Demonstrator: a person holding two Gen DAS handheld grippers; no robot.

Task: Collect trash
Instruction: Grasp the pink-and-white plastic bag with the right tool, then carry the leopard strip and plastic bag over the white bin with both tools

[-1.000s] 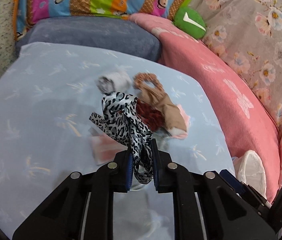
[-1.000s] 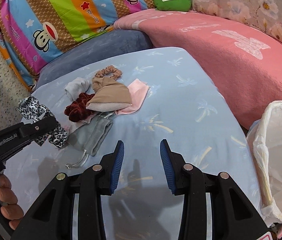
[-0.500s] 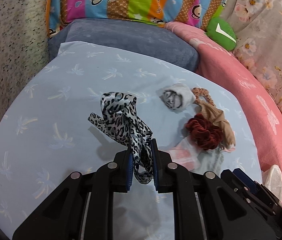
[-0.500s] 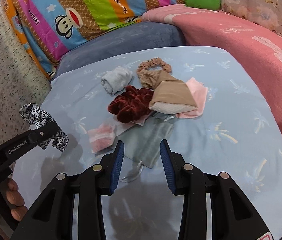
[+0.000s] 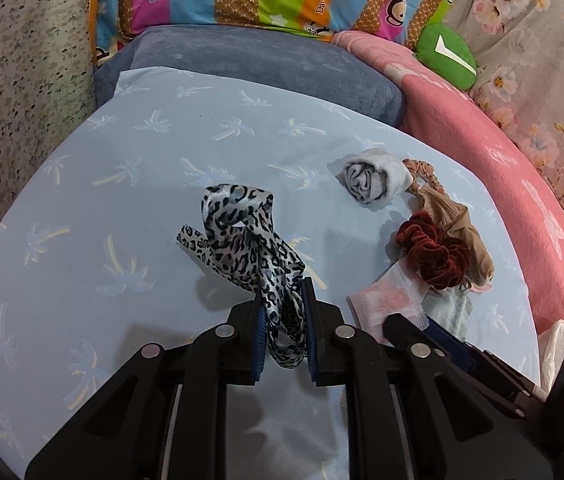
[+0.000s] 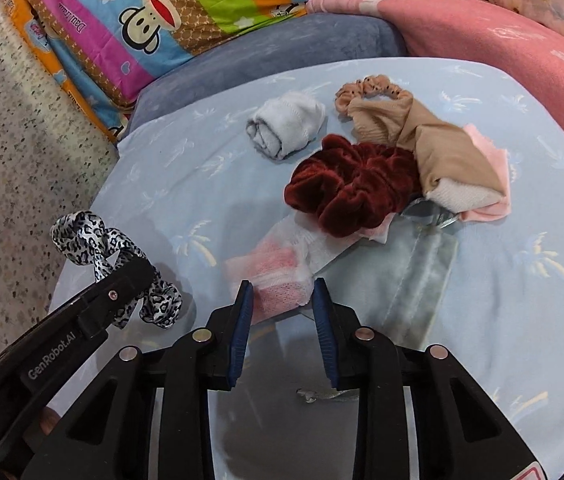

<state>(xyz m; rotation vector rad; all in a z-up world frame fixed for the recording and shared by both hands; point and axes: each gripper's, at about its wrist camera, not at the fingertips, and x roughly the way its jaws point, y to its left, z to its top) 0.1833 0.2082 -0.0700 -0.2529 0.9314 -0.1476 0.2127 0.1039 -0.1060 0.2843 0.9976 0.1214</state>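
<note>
Left gripper [image 5: 284, 312] clamped on leopard ribbon [image 5: 242, 232]; right gripper [image 6: 281, 304] wide, straddling pink wrapper [image 6: 278, 268]: lower onto bed [image 6: 542, 184], then squeeze mid-wrapper

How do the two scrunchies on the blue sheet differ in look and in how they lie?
The dark red scrunchie is thick, plush velvet; the peach scrunchie is thinner, with small dark dots. The red one lies nearer the right gripper, on top of the pink-and-white wrapper; the peach one lies at the far edge of the pile, partly under the tan stocking. Both are ruffled fabric rings, and neither is gripped.
</note>
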